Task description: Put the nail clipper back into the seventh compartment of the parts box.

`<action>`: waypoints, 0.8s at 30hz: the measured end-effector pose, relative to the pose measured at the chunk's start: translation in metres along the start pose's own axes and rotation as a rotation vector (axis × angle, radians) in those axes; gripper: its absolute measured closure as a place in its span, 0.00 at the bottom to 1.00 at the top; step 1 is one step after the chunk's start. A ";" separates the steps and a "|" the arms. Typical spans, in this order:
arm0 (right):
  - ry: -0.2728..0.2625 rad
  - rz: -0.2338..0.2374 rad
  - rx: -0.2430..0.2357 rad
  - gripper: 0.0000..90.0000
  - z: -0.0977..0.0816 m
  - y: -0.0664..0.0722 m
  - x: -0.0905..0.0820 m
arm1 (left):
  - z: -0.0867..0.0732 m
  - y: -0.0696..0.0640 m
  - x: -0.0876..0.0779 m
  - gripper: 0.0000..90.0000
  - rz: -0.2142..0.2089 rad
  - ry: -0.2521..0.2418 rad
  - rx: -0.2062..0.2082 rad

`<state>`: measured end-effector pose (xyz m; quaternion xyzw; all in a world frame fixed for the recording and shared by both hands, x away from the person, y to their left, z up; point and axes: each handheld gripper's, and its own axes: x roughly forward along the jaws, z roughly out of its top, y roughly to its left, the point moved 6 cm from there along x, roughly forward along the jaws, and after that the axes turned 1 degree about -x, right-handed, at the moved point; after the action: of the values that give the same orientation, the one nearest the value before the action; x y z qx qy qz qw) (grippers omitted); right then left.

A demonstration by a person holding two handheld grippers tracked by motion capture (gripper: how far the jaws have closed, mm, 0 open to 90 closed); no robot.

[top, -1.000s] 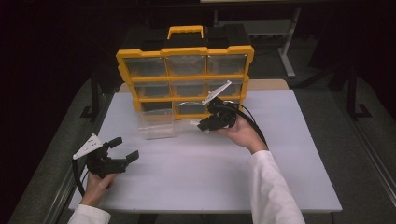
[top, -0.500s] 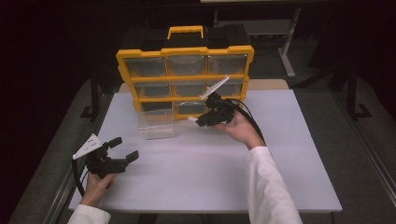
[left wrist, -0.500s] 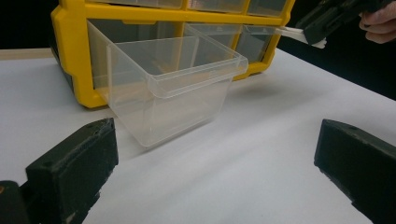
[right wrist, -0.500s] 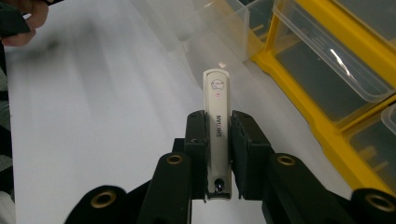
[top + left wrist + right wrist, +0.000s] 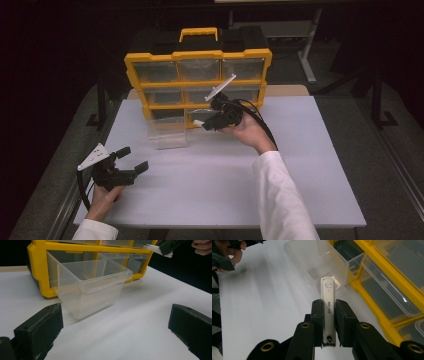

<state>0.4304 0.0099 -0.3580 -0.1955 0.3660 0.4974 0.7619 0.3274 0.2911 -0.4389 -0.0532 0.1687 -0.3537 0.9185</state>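
Dark surroundings; clipper (image 5: 328,312) half-hidden between tool (image 5: 328,322) pads

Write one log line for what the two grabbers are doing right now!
right gripper: shut on white nail clipper, near clear drawer | left gripper: open, holding nothing, low over table | yellow organizer: upright behind
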 end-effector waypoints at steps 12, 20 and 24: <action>0.021 0.001 -0.008 0.84 0.016 0.004 0.008 | 0.000 0.000 0.000 0.00 0.000 -0.001 -0.001; 0.039 0.010 -0.020 0.84 0.027 0.008 0.016 | 0.001 0.000 0.000 0.00 -0.001 -0.005 -0.004; 0.050 0.019 -0.036 0.84 0.034 0.013 0.024 | 0.001 0.001 -0.001 0.00 -0.002 -0.010 -0.013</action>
<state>0.4369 0.0526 -0.3528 -0.2178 0.3779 0.5062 0.7440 0.3278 0.2924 -0.4380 -0.0612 0.1662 -0.3533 0.9186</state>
